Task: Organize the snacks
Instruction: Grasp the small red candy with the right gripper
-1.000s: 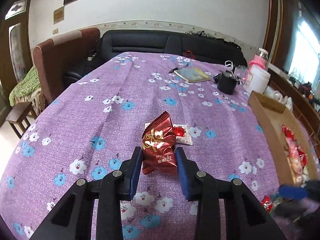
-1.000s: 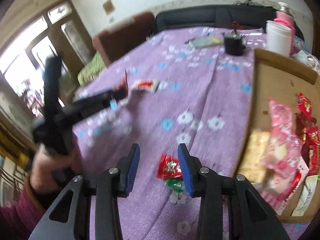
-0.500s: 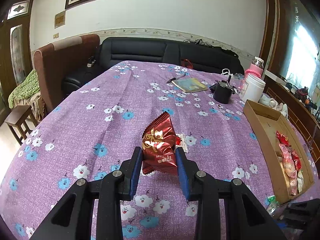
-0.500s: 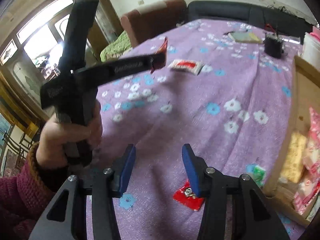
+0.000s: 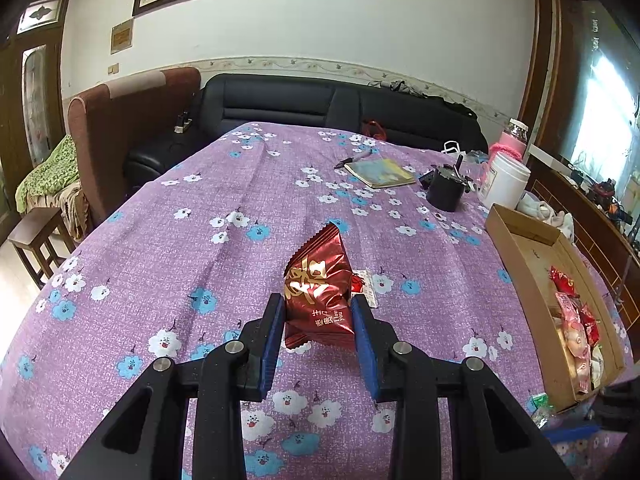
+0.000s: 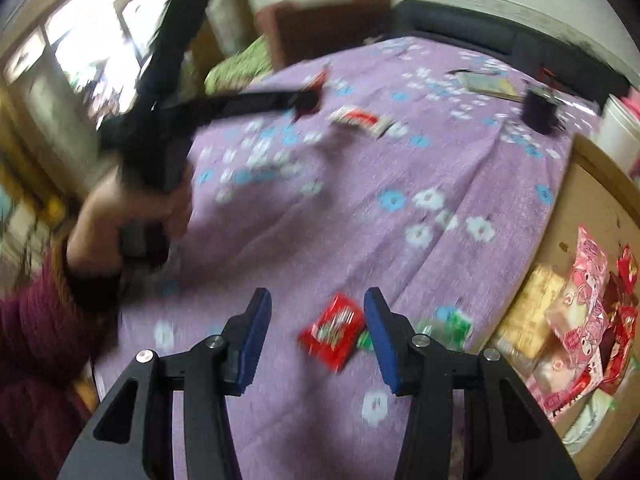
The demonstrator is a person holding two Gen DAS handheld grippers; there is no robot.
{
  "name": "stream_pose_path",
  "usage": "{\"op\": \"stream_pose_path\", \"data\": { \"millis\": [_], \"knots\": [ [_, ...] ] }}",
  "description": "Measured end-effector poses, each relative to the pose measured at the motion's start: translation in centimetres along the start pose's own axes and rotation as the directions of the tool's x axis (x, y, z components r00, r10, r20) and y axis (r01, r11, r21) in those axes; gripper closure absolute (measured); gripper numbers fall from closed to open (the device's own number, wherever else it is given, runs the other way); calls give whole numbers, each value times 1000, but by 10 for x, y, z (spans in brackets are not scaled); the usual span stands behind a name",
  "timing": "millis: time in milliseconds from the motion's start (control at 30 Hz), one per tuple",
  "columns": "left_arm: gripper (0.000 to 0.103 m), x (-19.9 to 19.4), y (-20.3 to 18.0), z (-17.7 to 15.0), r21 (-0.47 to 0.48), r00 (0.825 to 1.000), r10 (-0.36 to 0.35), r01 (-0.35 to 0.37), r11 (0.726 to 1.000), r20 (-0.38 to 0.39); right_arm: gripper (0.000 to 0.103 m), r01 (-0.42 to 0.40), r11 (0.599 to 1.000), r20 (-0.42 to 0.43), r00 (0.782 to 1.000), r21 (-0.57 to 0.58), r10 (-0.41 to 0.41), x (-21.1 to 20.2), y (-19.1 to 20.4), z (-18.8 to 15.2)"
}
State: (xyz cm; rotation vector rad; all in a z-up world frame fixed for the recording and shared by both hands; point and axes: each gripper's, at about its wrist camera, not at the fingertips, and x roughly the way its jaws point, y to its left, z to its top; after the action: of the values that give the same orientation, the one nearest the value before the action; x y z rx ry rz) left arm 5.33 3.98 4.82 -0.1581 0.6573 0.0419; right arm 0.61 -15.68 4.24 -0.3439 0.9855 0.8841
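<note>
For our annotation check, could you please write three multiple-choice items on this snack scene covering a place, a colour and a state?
1. Where does the small red wrapped candy lie?
A. on the purple flowered tablecloth
B. in the cardboard box
C. on the sofa

2. What colour is the foil snack packet in the left gripper?
A. green
B. dark red
C. white

3. The right gripper is:
A. clamping a cup
B. shut on the candy
C. open

Key: 1 A, cloth surrounds it; 2 B, red foil with gold print; 3 C, pads apart, untouching.

Motion blur smears the whole right wrist view, so the red packet below the right tool shows no legible print, and the box of snacks, seemingly cardboard, runs off the right edge.
</note>
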Motion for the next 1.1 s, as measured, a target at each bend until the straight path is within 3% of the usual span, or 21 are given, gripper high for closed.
{"op": "stream_pose_path", "data": {
  "millis": [167, 367, 567, 667, 733, 900, 1100],
  "knots": [
    [67, -1, 0, 0, 2, 1000, 2, -2, 1000, -1, 56, 19, 998, -57, 998, -54, -22, 3, 7, -7],
    [67, -1, -1, 0, 6, 1000, -1, 1, 1000, -2, 59, 33, 999, -111, 993, -9, -34, 21, 0, -8],
    [67, -1, -1, 0, 10, 1000, -3, 3, 1000, -2, 62, 49, 994, -55, 998, 98, -43, 24, -10, 1],
    [67, -2, -1, 0, 11, 1000, -4, 4, 1000, 0, 79, 85, 992, -40, 996, 96, -81, 27, -8, 3],
    [67, -2, -1, 0, 12, 1000, -4, 4, 1000, 1, 84, 117, 989, -30, 993, 92, -114, 30, -7, 5],
    [67, -3, -2, -1, 15, 1000, -11, 11, 1000, 4, 88, 149, 986, 12, 989, 75, -150, 28, -2, 9],
    [67, -9, -6, -1, 29, 999, -34, 33, 999, 29, 88, 152, 971, 132, 975, 185, -178, 5, -21, 15]
  ]
}}
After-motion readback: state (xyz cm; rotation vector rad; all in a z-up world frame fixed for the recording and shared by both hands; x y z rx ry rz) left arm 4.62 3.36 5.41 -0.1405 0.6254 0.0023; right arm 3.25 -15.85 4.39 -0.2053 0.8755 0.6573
